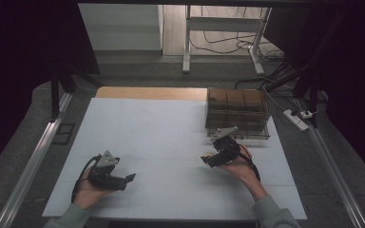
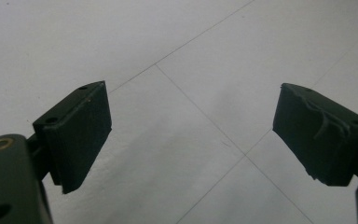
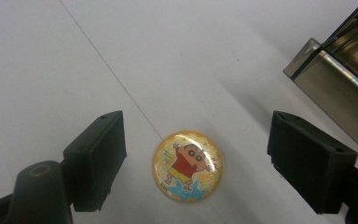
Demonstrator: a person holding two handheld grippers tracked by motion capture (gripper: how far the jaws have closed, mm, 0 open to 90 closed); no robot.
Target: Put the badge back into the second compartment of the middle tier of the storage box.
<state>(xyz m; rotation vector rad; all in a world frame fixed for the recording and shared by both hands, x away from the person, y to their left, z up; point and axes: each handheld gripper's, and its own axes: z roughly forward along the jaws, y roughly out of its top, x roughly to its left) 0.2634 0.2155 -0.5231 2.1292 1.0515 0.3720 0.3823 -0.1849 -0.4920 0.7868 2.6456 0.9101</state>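
The right tongs [image 3: 196, 158] hang just above a round badge [image 3: 188, 166] with a cartoon figure on it, jaws spread wide and one on each side of it, touching nothing. That straddle suits a pinch across the badge's rim: the badge lies flat on the white tabletop [image 3: 74, 70], so the jaws would have to drop low and close on its edges. In the high view the right tongs [image 1: 212, 158] sit near the front corner of the brown compartment box [image 1: 237, 113]. The same box edge [image 3: 335, 93] shows at the upper right of the right gripper view. The badge lies just beside the box, apart from it, which makes the box a likely place for it, though that is a guess.

The left tongs [image 1: 129, 179] rest low over bare tabletop at the person's left, well apart from badge and box. Their jaws are also wide open and empty, with nothing between them but tabletop seams [image 2: 200, 116]. They look parked out of the way, leaving the right hand [image 1: 240, 164] room to work
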